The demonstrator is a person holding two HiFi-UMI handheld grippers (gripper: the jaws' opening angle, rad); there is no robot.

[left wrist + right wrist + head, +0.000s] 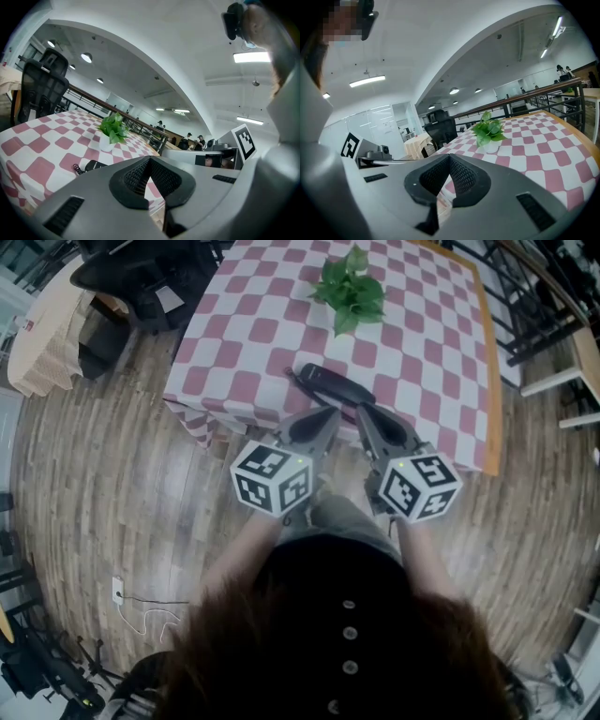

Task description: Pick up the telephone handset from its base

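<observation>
we see handset [335,387] on desk [422,352] near front edge, long axis diagonal, cord end upper-left, left claw [331,412] and right claw [362,410] side by side, aimed at it, just short, both closed, empty

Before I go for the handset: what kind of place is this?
Probably a large open-plan office or lab hall: a black office chair beside the checkered table, a long railing behind it, and ceiling strip lights overhead.
</observation>
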